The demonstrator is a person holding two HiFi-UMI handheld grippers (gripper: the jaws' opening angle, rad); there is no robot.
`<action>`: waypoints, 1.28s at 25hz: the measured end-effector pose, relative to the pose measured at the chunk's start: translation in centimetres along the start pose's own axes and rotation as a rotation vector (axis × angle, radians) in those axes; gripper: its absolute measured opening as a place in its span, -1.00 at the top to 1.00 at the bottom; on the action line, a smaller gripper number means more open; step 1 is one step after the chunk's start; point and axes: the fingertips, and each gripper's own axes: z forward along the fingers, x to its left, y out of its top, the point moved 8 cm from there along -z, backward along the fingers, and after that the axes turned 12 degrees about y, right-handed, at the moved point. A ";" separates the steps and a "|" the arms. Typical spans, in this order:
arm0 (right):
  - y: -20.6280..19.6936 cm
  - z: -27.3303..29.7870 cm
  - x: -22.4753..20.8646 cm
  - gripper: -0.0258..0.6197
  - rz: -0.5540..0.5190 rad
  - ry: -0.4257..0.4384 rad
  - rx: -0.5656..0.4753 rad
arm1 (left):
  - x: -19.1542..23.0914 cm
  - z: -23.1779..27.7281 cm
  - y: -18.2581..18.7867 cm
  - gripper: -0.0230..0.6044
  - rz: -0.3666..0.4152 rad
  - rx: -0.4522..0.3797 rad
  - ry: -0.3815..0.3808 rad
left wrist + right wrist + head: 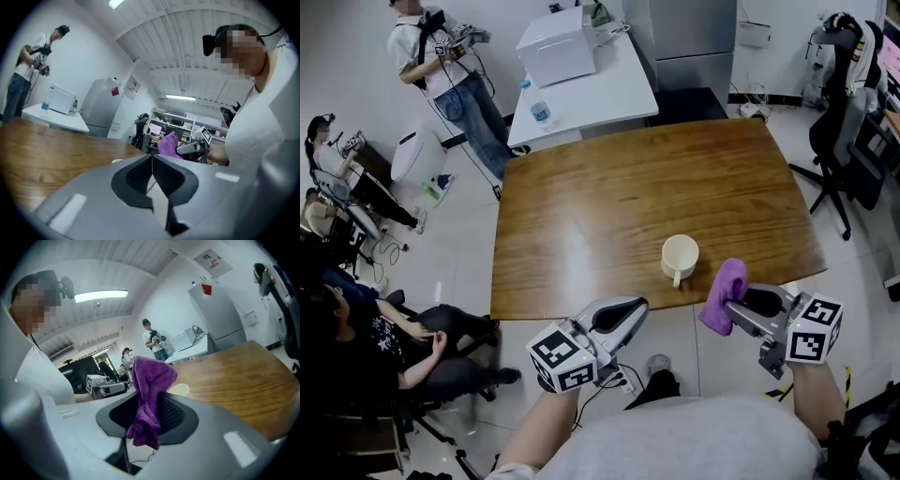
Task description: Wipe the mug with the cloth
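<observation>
Head view: mug [680, 256] upright on table [581, 216] near front edge, handle toward wearer. Just ahead of both grippers, roughly midway. Right gripper [736, 305] clamped on purple cloth [724, 292], near mug's right. Left gripper [636, 307] closed, empty.
Left gripper view: jaws together, nothing between.
Right gripper view: cloth pinched between jaws, mug just beyond, slightly right.

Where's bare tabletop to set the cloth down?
The wooden table is bare from the mug to its left edge and across the far half. Crowded only at the near-right edge: the mug, with the right tool holding the cloth beside it.
</observation>
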 end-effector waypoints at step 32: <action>-13.4 -11.7 28.1 0.54 -0.078 0.033 -0.056 | -27.4 -22.4 -4.3 0.93 0.035 -0.040 0.160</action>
